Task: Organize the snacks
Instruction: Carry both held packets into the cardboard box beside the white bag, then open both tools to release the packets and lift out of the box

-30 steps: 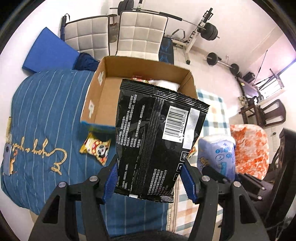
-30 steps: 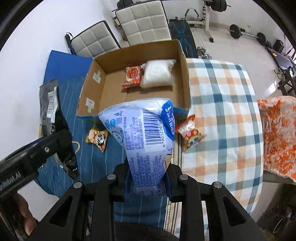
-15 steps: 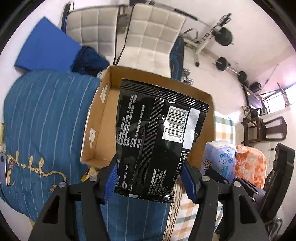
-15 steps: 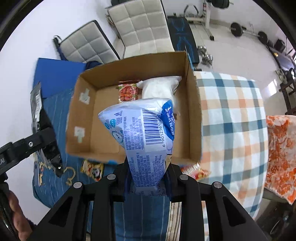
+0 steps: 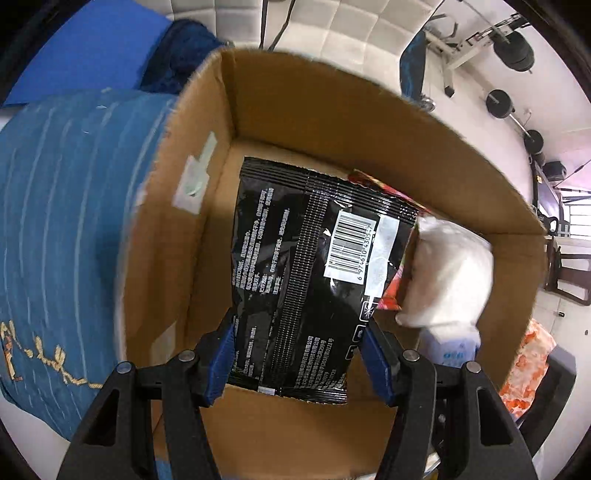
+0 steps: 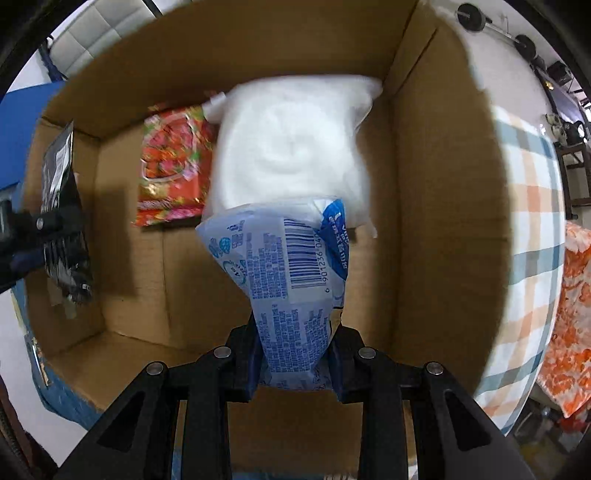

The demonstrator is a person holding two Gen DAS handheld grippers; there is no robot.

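Observation:
My left gripper [image 5: 299, 354] is shut on a black snack bag [image 5: 310, 273] with a white barcode label, held inside the open cardboard box [image 5: 332, 110]. My right gripper [image 6: 295, 362] is shut on a blue and white snack bag [image 6: 291, 273], also low inside the box [image 6: 436, 184]. On the box floor lie a red snack packet [image 6: 170, 166] and a white bag [image 6: 295, 140]. The right wrist view shows the black bag [image 6: 62, 206] and the left gripper at its left edge. The white bag [image 5: 447, 273] sits right of the black one.
The box rests on a blue striped cloth [image 5: 66, 221] beside a checked cloth [image 6: 532, 229]. An orange patterned cushion [image 6: 569, 325] lies to the right. White padded chairs [image 5: 332, 29] and gym weights [image 5: 517, 48] stand behind the box.
Both grippers have moved forward and down with their bags, from above the box rim into the box. The loose packets on the cloth have dropped out of view.

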